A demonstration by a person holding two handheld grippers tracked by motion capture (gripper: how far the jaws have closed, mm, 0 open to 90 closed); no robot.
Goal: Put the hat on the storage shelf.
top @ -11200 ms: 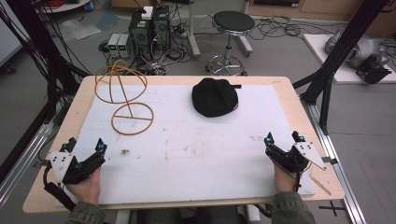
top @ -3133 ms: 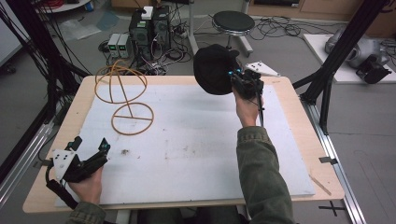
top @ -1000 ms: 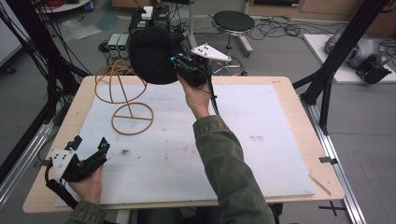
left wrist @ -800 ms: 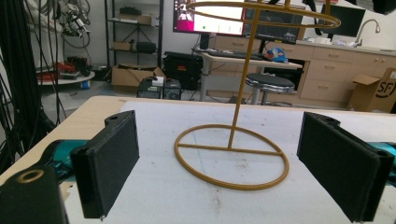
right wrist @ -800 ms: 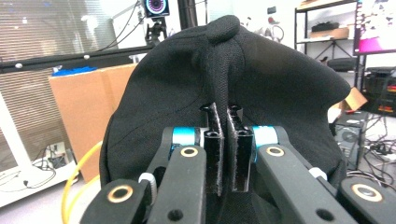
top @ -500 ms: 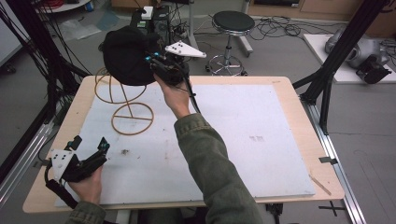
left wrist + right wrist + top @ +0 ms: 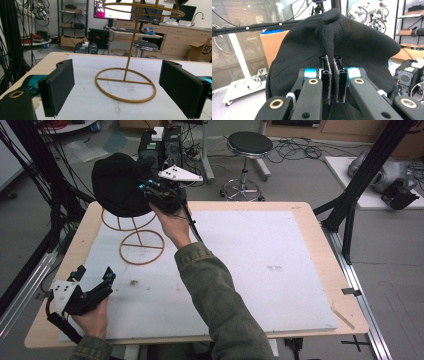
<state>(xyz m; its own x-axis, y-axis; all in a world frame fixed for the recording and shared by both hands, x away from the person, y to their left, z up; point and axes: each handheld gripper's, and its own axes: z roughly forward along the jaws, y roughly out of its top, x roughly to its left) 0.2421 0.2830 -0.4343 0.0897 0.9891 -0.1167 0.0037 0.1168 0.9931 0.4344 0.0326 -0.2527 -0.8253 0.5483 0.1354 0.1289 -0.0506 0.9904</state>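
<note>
Black cloth, soft and limp, makes up the cap [image 7: 119,182]: in the right gripper view [image 7: 332,50] it drapes to both sides of a pinched ridge that runs up to the button on its crown, so it looks light and without any stiffness of its own. The right gripper [image 7: 150,190] holds it in the air above the far left corner of the surface [image 7: 260,270], its jaws closed on that fold of fabric. A grip like this suits it, I judge; cloth will not slip much between the pads, and nothing in it can break. The loose body may swing or sag, though, so lowering it squarely over a frame calls for care.

Just under the cap stands the wire stand [image 7: 137,237], a thin gold frame with a ring for a base, an upright rod and a rounded cage on top. It looks light too, and a snagged cap could tip it.

The left gripper [image 7: 92,285] rests on the near left corner of the surface, well apart from the stand, its jaws wide open and holding nothing; its own view looks between them at the stand's base [image 7: 125,85].

Count: one cap, one stand, two grippers.
</note>
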